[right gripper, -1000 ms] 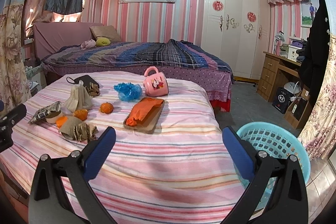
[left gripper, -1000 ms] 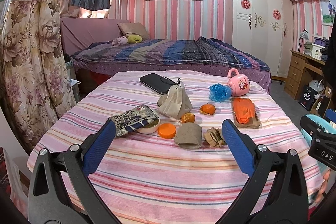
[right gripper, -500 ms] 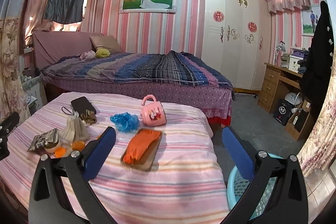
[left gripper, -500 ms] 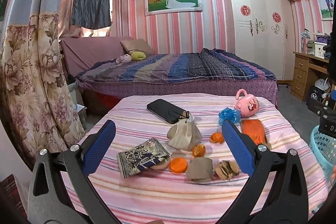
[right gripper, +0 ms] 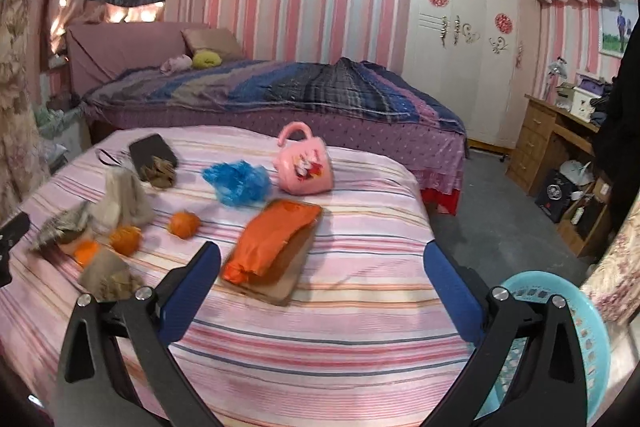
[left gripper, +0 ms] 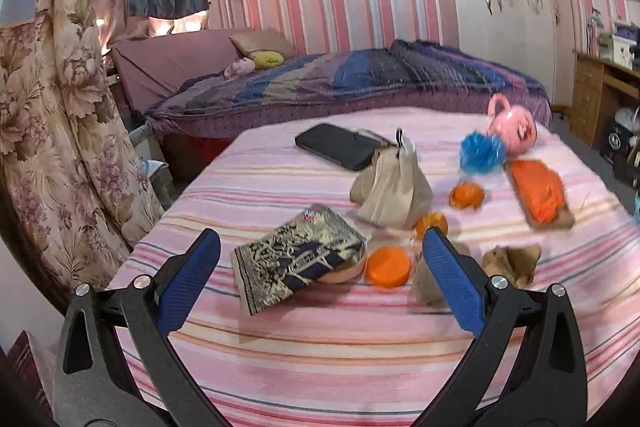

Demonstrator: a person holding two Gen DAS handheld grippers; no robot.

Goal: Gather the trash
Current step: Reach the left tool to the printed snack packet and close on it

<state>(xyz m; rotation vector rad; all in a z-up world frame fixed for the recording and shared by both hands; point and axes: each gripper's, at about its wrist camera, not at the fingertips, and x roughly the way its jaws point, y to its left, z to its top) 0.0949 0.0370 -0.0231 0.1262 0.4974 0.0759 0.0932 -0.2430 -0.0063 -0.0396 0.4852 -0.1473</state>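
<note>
Just left of the orange lid [left gripper: 388, 266]: printed snack wrapper [left gripper: 298, 258], likely light, crinkly, slippery (best pinched at its raised edge), left gripper [left gripper: 316, 277] and right gripper [right gripper: 320, 285] both spread wide, empty.

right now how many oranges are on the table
2 that I can tell: one orange near the blue bag, another at the paper bag's foot. The flat orange disc looks like a lid.
</note>
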